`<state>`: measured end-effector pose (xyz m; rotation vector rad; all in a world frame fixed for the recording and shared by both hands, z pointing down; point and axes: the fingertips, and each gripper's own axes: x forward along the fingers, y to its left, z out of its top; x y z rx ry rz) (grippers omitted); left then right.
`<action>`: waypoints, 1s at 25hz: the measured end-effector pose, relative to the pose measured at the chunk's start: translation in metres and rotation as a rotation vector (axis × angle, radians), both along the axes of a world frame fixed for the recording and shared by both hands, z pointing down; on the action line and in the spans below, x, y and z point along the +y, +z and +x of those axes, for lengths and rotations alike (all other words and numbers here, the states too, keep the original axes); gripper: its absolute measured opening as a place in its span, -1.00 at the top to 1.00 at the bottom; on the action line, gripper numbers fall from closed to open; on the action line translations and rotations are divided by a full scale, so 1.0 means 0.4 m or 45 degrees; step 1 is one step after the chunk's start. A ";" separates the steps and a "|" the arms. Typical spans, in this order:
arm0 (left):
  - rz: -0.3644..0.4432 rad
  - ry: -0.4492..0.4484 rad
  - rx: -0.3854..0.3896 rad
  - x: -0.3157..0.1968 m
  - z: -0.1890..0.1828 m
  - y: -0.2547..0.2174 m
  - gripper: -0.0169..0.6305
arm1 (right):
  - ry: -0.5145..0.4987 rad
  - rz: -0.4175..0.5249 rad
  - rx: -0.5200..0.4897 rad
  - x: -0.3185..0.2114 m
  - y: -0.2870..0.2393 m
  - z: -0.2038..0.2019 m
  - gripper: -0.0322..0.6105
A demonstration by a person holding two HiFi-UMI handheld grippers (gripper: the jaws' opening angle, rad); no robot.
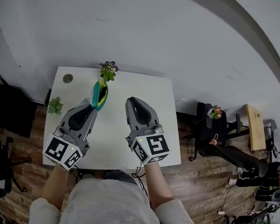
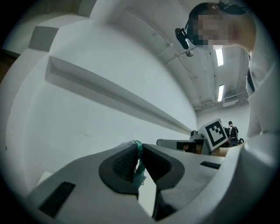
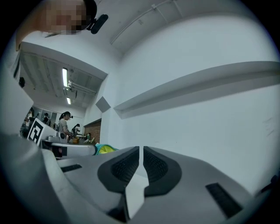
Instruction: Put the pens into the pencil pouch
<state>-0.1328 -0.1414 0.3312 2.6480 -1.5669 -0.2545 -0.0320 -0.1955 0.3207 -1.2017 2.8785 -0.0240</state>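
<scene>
Above the white desk (image 1: 109, 133), the left hand-held gripper (image 1: 94, 102) pinches the teal edge of the pouch (image 1: 101, 93), which hangs over the far edge beside the flowers (image 1: 108, 71). The right hand-held gripper (image 1: 131, 102) is mid-desk, its jaws almost together with nothing between them. A sprig (image 1: 55, 106) sits at the left edge.

A white table (image 1: 111, 143) stands against a plain white wall (image 1: 138, 30) on a wood-plank floor (image 1: 200, 181). A purple-flowered plant (image 1: 109, 70) sits at the table's far edge and a small green plant (image 1: 55, 106) at its left edge. A round grey disc (image 1: 68, 78) lies near the far left corner. A black chair (image 1: 207, 132) stands to the right.
</scene>
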 end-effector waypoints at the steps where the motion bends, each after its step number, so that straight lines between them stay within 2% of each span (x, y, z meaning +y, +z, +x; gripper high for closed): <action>1: 0.001 -0.024 0.000 0.001 -0.009 -0.004 0.78 | 0.001 0.004 0.012 -0.002 0.002 0.001 0.75; 14: 0.003 -0.334 -0.023 0.018 -0.109 -0.012 0.78 | -0.021 0.036 0.057 -0.026 0.016 0.041 0.76; 25: -0.005 -0.465 -0.033 0.042 -0.128 -0.007 0.78 | -0.028 0.027 0.044 -0.026 0.040 0.103 0.76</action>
